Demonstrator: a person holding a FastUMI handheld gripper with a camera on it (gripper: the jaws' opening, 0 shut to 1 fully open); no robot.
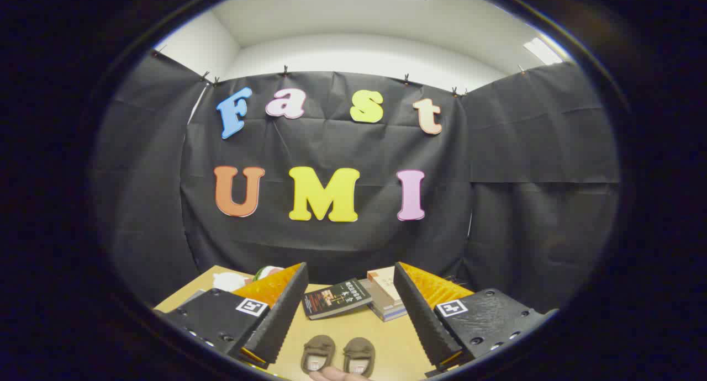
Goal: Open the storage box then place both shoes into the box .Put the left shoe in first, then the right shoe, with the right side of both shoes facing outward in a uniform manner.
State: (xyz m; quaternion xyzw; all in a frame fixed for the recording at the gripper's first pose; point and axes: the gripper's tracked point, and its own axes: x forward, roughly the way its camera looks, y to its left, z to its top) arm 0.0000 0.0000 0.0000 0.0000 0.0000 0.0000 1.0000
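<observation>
**Hovering over the shoes with no box yet opened**

Hovering above the table (381,337), the gripper (351,284) has its fingers spread wide and holds nothing. Between them, near and low, sit the two small brown shoes (338,354) side by side, openings up, toes pointing toward the far wall. Something pale, perhaps a fingertip (337,374), shows just near of them; it is too little to be sure. Beyond the shoes lie a dark book (337,298) and, to its right, a stack of books (384,295). Far left, past the left finger, sit a white object (229,280) and something green and white (267,271) I cannot identify.

The storage box is the first step, and I judge the lid work not yet begun. The main risk is order: the shoes lie so close that the gripper may go for them before the box. They also nearly touch, so a wide grab could catch both or nudge the wrong one first. Left and right are hard to tell from above, so the facing could be muddled.
</observation>
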